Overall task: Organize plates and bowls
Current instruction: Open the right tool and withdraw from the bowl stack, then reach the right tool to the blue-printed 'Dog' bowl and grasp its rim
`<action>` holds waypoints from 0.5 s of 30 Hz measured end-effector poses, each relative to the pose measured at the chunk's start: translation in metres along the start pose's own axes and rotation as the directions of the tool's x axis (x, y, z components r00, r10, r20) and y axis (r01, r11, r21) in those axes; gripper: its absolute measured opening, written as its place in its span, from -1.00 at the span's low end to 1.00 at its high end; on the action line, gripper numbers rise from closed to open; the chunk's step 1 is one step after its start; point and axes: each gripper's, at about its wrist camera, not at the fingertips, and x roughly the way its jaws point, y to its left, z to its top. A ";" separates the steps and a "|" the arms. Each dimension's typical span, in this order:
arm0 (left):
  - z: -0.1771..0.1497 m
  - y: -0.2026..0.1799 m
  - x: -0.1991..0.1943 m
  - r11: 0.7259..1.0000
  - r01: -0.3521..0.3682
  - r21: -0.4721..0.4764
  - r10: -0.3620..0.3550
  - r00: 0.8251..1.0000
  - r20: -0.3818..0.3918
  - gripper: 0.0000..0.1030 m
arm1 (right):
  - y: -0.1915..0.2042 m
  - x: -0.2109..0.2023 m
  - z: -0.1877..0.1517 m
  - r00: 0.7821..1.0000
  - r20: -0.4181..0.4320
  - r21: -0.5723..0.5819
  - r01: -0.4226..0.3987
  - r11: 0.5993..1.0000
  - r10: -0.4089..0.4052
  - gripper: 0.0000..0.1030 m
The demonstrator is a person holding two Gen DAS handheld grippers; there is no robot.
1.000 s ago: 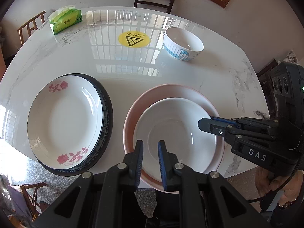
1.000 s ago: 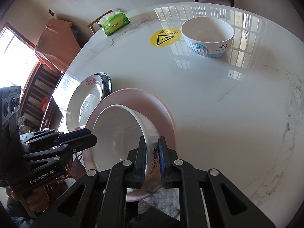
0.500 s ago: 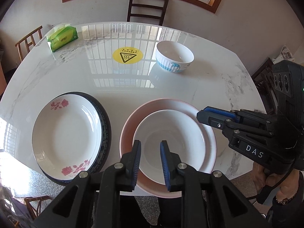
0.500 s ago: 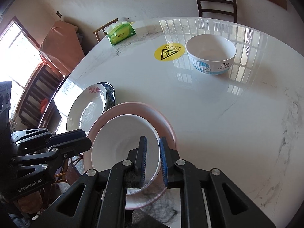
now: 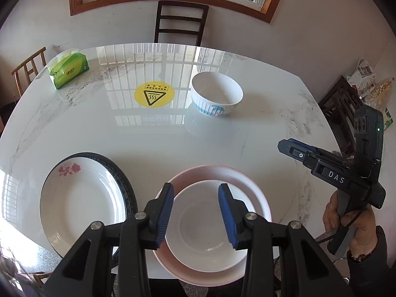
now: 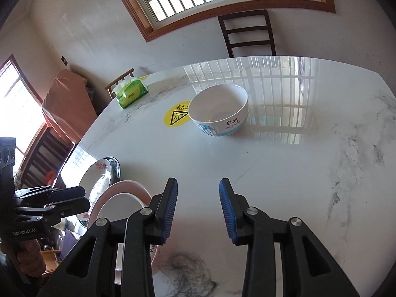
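Observation:
A plain white bowl sits in a pink plate at the table's near edge. To its left a white rose-pattern plate lies on a dark-rimmed plate. A white bowl with blue print stands at the middle back; it also shows in the right wrist view. My left gripper is open and empty above the plain bowl. My right gripper is open and empty over bare table, right of the pink plate. The right gripper also shows in the left wrist view.
A green tissue pack lies at the back left. A yellow warning sticker is on the white marble table. Wooden chairs stand behind the table and at the left.
My right gripper let go of the plain white bowl, opened and drew back to the right. My left gripper opened and pulled back and up. The bowl now rests in the pink plate.

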 end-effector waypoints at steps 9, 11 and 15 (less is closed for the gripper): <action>0.030 -0.016 0.036 0.988 -0.134 0.072 0.132 0.991 0.029 -0.26 | -0.054 0.015 0.003 0.999 0.013 0.107 0.029 0.994 -0.031 -0.14; 0.034 -0.018 0.043 0.986 -0.145 0.081 0.143 0.989 0.027 -0.26 | -0.062 0.020 0.004 1.000 0.010 0.130 0.028 0.991 -0.030 -0.14; 0.044 -0.022 0.056 0.978 -0.177 0.108 0.175 0.984 0.031 -0.26 | -0.070 0.031 0.009 0.999 -0.006 0.128 0.040 0.991 -0.039 -0.14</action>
